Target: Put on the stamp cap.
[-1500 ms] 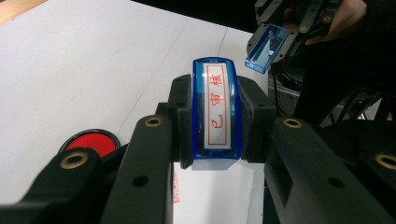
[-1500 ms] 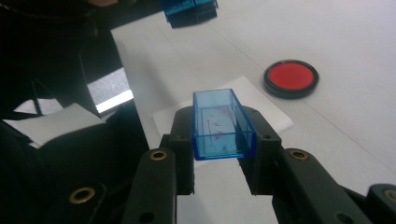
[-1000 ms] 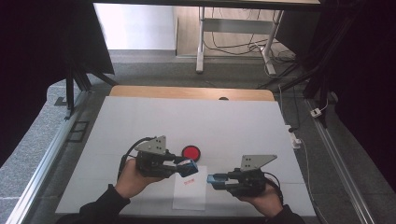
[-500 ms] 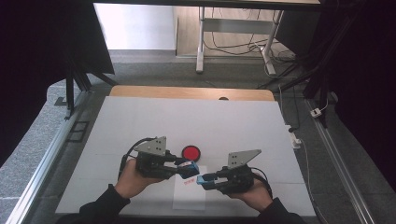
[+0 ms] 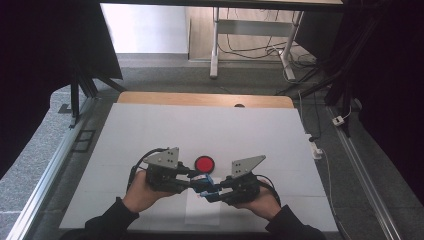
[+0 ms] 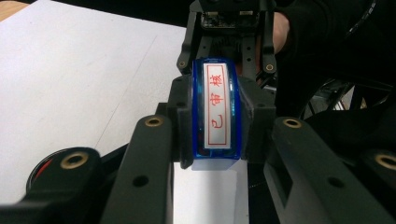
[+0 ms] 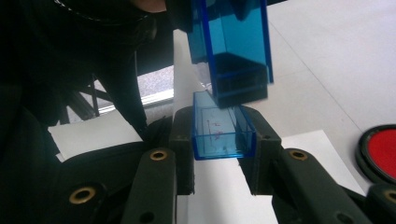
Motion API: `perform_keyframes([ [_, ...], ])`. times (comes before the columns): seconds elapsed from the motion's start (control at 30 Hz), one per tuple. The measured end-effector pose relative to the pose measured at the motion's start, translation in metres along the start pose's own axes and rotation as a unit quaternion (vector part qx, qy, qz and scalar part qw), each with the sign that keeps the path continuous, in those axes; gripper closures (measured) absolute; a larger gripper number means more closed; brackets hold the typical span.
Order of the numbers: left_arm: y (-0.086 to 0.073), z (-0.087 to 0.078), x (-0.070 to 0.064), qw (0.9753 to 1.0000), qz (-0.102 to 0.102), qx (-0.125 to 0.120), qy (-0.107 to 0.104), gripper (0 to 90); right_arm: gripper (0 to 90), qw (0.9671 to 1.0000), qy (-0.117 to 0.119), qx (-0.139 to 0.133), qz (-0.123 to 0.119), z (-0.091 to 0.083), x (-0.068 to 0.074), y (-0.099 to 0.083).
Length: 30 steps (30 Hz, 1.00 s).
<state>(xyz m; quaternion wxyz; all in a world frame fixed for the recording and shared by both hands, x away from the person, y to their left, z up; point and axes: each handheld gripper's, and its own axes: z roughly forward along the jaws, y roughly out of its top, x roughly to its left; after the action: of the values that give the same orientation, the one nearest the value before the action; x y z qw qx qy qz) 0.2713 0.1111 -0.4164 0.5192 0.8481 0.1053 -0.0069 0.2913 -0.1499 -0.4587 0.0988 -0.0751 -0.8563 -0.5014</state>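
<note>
A blue see-through stamp with a white label in red characters is clamped between the jaws of my left gripper. My right gripper is shut on the stamp's small blue cap, open side up, just under the stamp body. In the high view the left gripper and right gripper meet tip to tip near the table's front, above a white paper sheet. A round red ink pad lies just behind them.
The white table top stretches wide behind the grippers, with a wooden strip at its far edge. The ink pad sits close on the right in the right gripper view. Cables and table legs stand on the floor beyond.
My right gripper has moved left with the cap until it meets the stamp in the left gripper. The left gripper has hardly moved.
</note>
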Motion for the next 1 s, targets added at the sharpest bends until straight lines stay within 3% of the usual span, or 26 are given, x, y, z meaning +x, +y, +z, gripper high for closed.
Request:
perform_keyframes([
  [0.77,-0.0003,0.0026,-0.0022,0.9991,0.032,0.016,-0.025,69.9,69.0,0.9994,0.033,0.000,0.006,0.0066,-0.0038,0.0029],
  [1.0,-0.0031,0.0026,0.0009,0.9990,0.021,0.004,-0.039,69.9,69.1,0.9995,0.030,-0.003,-0.008,0.0062,-0.0013,0.0041],
])
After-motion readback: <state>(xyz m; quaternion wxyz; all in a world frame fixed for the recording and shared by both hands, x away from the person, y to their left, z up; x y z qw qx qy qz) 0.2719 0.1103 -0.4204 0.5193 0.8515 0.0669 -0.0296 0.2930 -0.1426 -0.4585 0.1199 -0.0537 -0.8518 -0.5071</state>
